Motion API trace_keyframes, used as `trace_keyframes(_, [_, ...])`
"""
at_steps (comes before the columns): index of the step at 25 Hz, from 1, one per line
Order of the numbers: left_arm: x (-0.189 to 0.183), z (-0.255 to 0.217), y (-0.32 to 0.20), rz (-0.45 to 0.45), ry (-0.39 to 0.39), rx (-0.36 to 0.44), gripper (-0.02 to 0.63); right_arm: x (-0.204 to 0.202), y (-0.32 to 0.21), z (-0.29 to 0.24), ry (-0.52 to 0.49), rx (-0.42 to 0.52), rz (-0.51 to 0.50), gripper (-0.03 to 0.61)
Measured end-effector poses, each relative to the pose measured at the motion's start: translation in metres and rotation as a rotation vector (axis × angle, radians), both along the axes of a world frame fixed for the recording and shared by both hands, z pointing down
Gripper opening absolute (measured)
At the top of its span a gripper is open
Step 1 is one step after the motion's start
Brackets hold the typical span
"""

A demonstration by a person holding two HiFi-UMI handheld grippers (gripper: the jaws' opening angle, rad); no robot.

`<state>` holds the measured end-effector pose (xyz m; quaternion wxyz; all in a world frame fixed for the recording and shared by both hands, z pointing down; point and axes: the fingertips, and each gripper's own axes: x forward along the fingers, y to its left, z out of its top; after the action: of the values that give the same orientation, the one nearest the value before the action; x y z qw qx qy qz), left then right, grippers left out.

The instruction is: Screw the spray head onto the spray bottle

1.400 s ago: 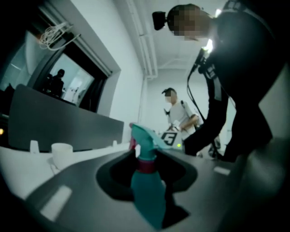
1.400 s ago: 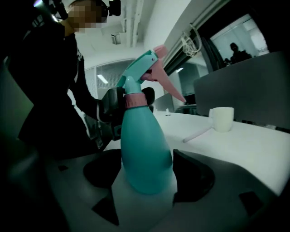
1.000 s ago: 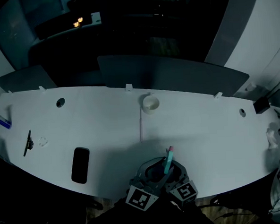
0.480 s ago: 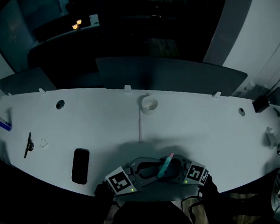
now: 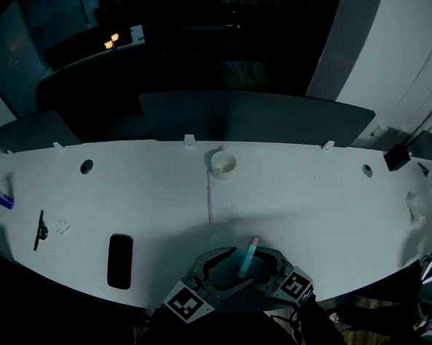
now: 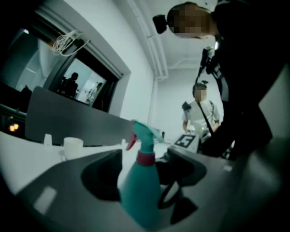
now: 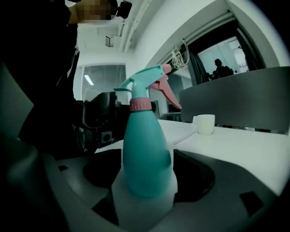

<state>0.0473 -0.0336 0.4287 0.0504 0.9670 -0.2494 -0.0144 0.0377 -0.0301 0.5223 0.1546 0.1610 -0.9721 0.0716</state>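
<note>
A teal spray bottle (image 5: 245, 260) with a pink collar stands just above the table's near edge, between both grippers. Its teal spray head (image 7: 149, 84) with a pink trigger sits on the neck. My right gripper (image 7: 147, 179) is shut on the bottle's (image 7: 147, 154) lower body. My left gripper (image 5: 216, 266) faces it from the other side. Its jaws are opening, and the bottle (image 6: 140, 190) stands between them with a gap to each pad. The right gripper (image 5: 269, 268) is on the bottle's right in the head view.
A white cup (image 5: 222, 162) stands at the table's far middle, with a thin white stick (image 5: 209, 198) lying in front of it. A black phone (image 5: 120, 261) lies near the front left, a small black tool (image 5: 40, 230) farther left. A grey partition (image 5: 271, 121) backs the table. A person (image 6: 199, 113) stands beyond.
The two grippers have drawn closer together at the near edge, and the bottle has shifted slightly left and stands more upright. The left jaws now stand apart from the bottle.
</note>
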Motion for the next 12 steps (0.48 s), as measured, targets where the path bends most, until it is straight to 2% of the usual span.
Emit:
trace_keyframes(2, [-0.006, -0.005, 0.002, -0.019, -0.004, 0.019, 0.347, 0.007, -0.002, -0.009, -0.016, 0.012, 0.045, 0.337])
trace_keyframes(5, [-0.027, -0.005, 0.008, -0.067, -0.094, 0.088, 0.36, 0.018, 0.002, -0.024, -0.025, 0.026, 0.083, 0.337])
trace_keyframes(10, [-0.074, 0.002, 0.023, -0.213, -0.23, 0.075, 0.359, 0.049, 0.003, -0.059, -0.052, 0.091, 0.166, 0.336])
trace_keyframes(11, [-0.081, 0.004, 0.025, -0.267, -0.258, 0.063, 0.349, 0.053, 0.002, -0.064, -0.05, 0.115, 0.181, 0.336])
trace_keyframes(12, [-0.089, 0.005, 0.026, -0.337, -0.28, 0.046, 0.248, 0.058, 0.001, -0.068, -0.037, 0.143, 0.206, 0.33])
